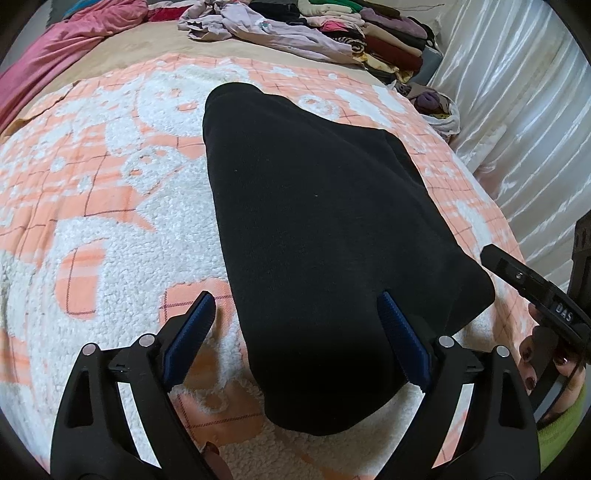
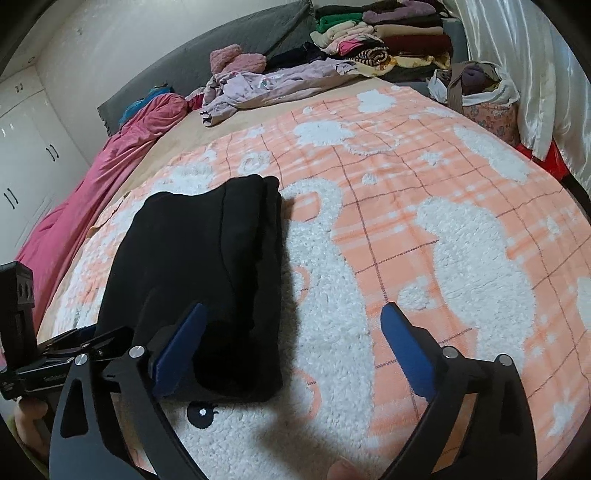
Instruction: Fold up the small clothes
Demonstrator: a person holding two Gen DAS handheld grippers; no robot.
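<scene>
A black garment [image 1: 317, 236] lies folded into a long shape on the orange-and-white blanket [image 1: 92, 206]. My left gripper [image 1: 295, 306] is open just above its near end, one blue finger on each side of its left part. In the right wrist view the same garment [image 2: 207, 266] lies at the left, folded layers showing at its far edge. My right gripper [image 2: 295, 317] is open and empty, its left finger over the garment's near right corner, its right finger over bare blanket [image 2: 443, 229]. The right gripper shows at the left view's right edge [image 1: 532, 291].
A pile of loose lilac and mixed clothes [image 1: 266, 29] and stacks of folded clothes [image 2: 388, 40] lie at the bed's far end. A pink quilt [image 2: 92, 184] runs along the left. A cloth bag [image 2: 480, 96] and white curtain [image 1: 517, 110] are at the right.
</scene>
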